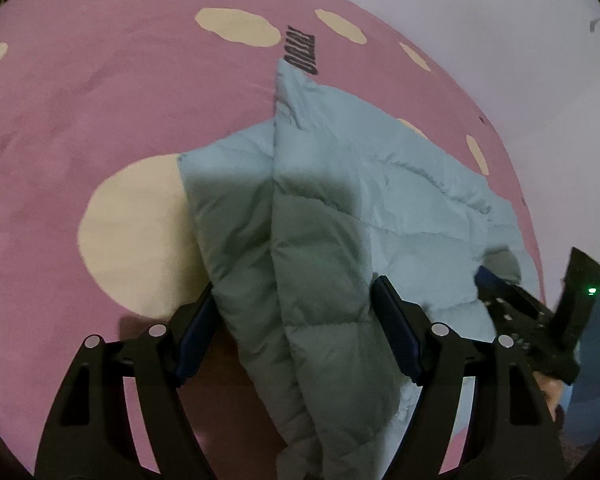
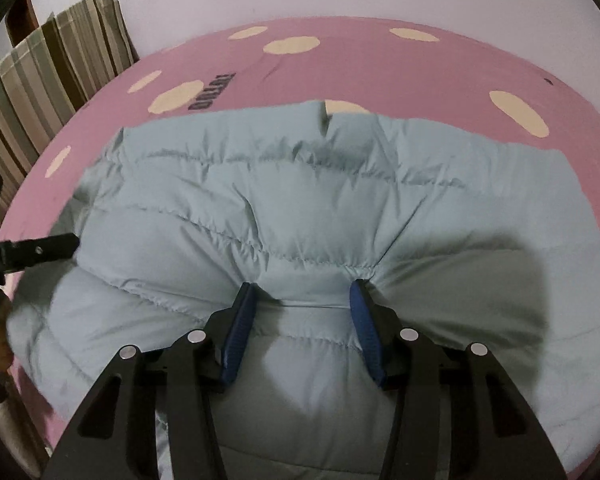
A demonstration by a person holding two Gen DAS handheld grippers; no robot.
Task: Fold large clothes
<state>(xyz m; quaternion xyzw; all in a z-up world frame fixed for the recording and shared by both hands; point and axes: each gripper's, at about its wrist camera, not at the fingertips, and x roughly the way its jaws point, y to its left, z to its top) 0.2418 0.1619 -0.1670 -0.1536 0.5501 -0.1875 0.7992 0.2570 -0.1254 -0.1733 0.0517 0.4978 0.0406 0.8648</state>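
Two grippers work a pale blue quilted puffer jacket (image 2: 284, 200) spread on a pink dotted bedspread (image 1: 100, 112). Between the left gripper's (image 1: 292, 320) wide-set pads a folded ridge of the jacket runs forward, apparently clasped. The right gripper (image 2: 302, 312) pinches a puckered bunch of quilting just ahead of it. This looks like mid-fold; next, I judge, both must carry their held sections across together, keeping the edges aligned.
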